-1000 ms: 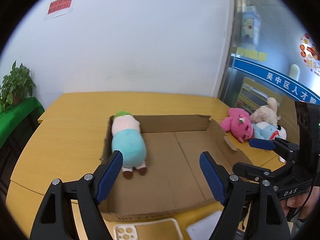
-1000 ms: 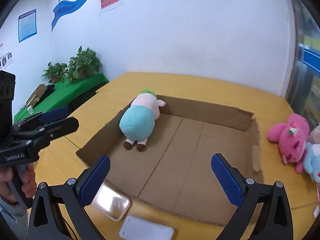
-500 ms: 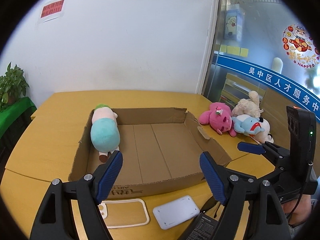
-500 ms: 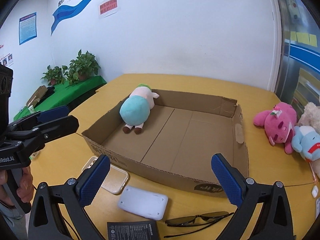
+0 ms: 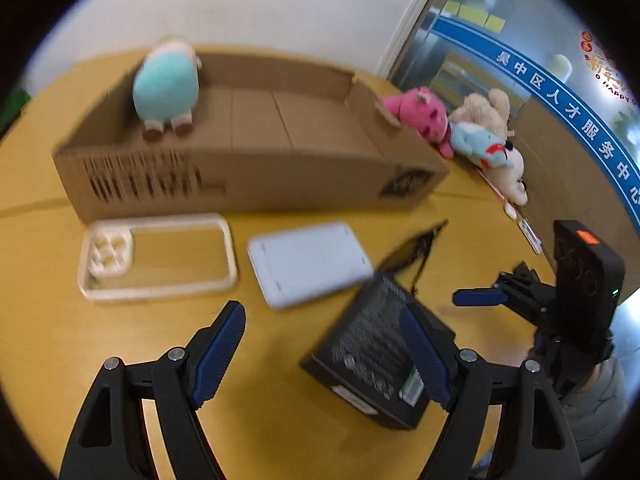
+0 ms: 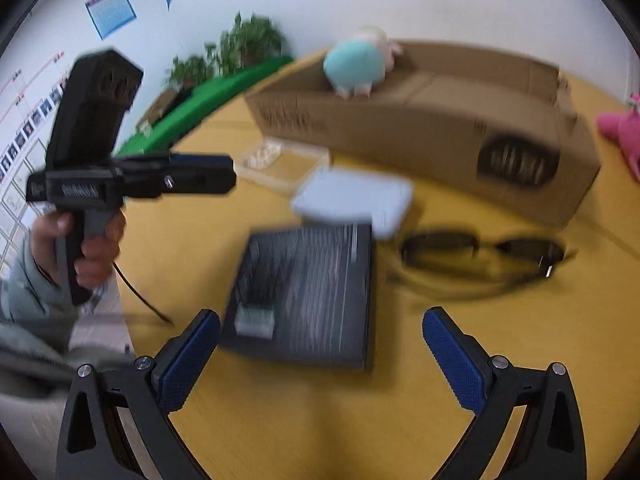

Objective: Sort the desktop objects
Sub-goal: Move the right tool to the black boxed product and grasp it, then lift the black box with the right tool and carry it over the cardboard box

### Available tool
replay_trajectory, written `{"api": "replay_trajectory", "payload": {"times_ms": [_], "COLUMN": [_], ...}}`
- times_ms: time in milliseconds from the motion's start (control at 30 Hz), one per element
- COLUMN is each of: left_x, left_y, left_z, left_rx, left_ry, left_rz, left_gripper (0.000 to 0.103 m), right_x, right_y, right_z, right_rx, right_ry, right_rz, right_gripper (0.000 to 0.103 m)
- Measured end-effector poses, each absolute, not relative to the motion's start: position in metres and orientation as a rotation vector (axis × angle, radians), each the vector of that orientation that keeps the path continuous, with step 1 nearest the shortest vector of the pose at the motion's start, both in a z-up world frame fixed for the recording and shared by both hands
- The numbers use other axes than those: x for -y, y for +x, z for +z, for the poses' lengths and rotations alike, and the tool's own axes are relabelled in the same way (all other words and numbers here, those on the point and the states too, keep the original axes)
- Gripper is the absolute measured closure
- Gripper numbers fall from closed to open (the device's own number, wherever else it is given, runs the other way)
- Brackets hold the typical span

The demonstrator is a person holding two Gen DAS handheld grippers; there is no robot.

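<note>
A cardboard box stands on the yellow table with a teal plush lying inside at its left end. In front of it lie a clear phone case, a white flat device, a black box and dark glasses. My left gripper is open and empty above the table near the black box. My right gripper is open and empty just short of the black box.
A pink plush, a beige plush and a blue-and-white plush lie to the right of the box. Potted plants on a green cloth stand beyond the table's left side. A wall is behind.
Both grippers have pulled back from over the box and tilted down toward the near table. The phone case, white device, black box and glasses now fill the views. Both stay open.
</note>
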State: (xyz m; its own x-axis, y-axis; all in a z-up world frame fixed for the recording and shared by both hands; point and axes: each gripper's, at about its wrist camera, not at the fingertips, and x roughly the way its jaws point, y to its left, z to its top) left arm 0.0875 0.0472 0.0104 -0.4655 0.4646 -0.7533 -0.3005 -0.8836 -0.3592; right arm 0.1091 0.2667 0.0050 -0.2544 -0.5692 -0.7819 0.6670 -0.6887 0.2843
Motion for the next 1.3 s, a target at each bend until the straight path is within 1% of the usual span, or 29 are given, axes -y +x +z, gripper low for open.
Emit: {"api": "replay_trajectory", "payload": {"times_ms": [133,300,433,600,667,700,733,933,1100,1167,1300], "left_x": [-0.047,-0.041,-0.032,-0.031,-0.031,-0.032,-0.031,-0.026,-0.022,-0.020,-0.019], "left_y": [0.092,0.092,0.095,0.094,0.095,0.095,0.095,0.094,0.095,0.096,0.088], "left_z": [-0.009,-0.021,-0.031,-0.041,-0.042,-0.042,-0.042,-0.040,-0.023,-0.003,0.052], "left_rx": [0.309,0.373,0.398,0.424,0.434,0.435,0.445,0.447,0.440,0.431,0.342], "left_ry": [-1.356,-1.396,-1.422,-1.442,-1.425,-1.418,-1.413,-1.402,-1.344,-1.282,-1.106], "left_rz": [2.259,2.207,2.196,2.161,2.151,2.151,2.148,2.170,2.219,2.256,2.343], "left_gripper": [0.023,0.023,0.025,0.026,0.028,0.031,0.032,0.035,0.035,0.035,0.035], "right_x": [-0.262,-0.235,-0.224,-0.217,-0.210,-0.203,-0.200,-0.192,-0.186,-0.190,-0.188], "right_y": [0.115,0.123,0.130,0.131,0.135,0.138,0.138,0.141,0.144,0.146,0.140], "right_z": [-0.016,-0.019,-0.012,-0.021,-0.021,-0.021,-0.023,-0.024,-0.013,0.001,0.051], "right_rx": [-0.159,-0.152,-0.052,-0.179,-0.219,-0.252,-0.270,-0.311,-0.325,-0.309,-0.334], "right_ry": [1.232,1.191,1.127,1.175,1.160,1.152,1.154,1.146,1.093,1.048,0.894], "right_rz": [-1.988,-1.934,-1.879,-1.941,-1.929,-1.930,-1.935,-2.007,-2.061,-2.086,-2.172], "right_gripper": [0.000,0.000,0.002,0.002,0.005,0.007,0.012,0.015,0.016,0.016,0.016]}}
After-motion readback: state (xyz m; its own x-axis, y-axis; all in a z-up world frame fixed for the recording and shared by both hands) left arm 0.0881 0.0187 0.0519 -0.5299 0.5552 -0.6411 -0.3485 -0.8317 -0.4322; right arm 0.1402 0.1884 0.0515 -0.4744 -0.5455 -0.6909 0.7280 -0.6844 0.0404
